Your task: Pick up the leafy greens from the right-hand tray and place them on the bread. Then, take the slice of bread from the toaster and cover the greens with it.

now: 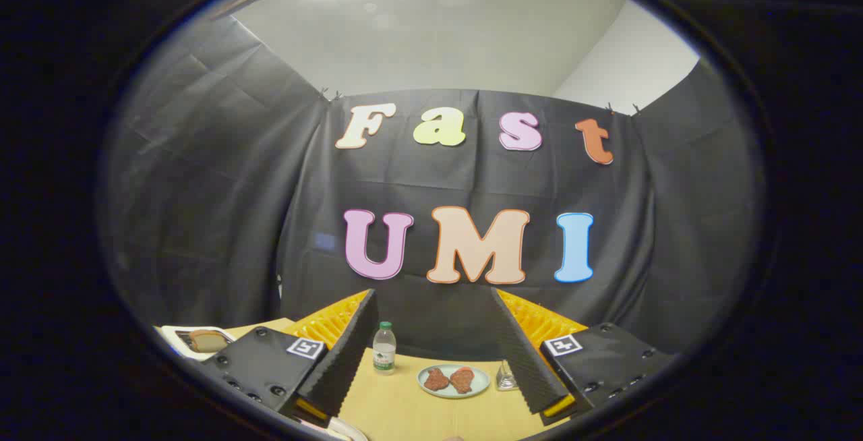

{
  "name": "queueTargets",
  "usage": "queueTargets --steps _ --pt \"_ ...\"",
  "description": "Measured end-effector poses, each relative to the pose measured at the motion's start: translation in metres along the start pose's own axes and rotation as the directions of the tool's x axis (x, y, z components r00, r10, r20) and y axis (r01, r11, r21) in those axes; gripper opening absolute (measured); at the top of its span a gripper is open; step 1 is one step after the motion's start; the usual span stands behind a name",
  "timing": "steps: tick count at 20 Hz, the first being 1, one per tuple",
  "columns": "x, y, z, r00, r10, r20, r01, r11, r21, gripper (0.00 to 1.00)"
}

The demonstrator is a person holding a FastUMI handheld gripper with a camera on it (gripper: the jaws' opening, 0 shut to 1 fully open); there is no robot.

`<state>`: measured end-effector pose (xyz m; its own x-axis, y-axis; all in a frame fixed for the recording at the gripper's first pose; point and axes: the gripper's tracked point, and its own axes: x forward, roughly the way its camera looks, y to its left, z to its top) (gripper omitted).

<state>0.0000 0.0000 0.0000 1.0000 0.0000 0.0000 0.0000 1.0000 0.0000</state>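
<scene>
Wooden table [398, 407] beyond the wide, empty gripper [435, 319]; bread [207, 340] perhaps half hidden.

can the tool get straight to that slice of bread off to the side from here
Probably not straight: the tool is open and aimed at the plate, while the bread lies beyond its left finger; it would need swinging over.

You have a tan wooden table [404, 407]. On it: pale blue-green plate [453, 382] with reddish-brown pieces [450, 379]; clear bottle [384, 348], green cap, green-white label. White toaster [185, 343] holds golden-brown bread [207, 340]. Booth wall [222, 225] black.
</scene>
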Motion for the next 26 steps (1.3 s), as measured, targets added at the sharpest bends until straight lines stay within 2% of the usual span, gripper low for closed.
queueTargets --steps 17,20,26 --pt "-0.009 -0.029 -0.013 1.000 -0.012 -0.022 0.013 0.999 0.030 1.00" --pt "-0.012 -0.030 -0.019 0.999 0.023 -0.037 -0.022 0.999 0.026 1.00" --pt "-0.018 -0.030 -0.046 0.984 0.139 -0.115 -0.143 0.989 -0.030 1.00"
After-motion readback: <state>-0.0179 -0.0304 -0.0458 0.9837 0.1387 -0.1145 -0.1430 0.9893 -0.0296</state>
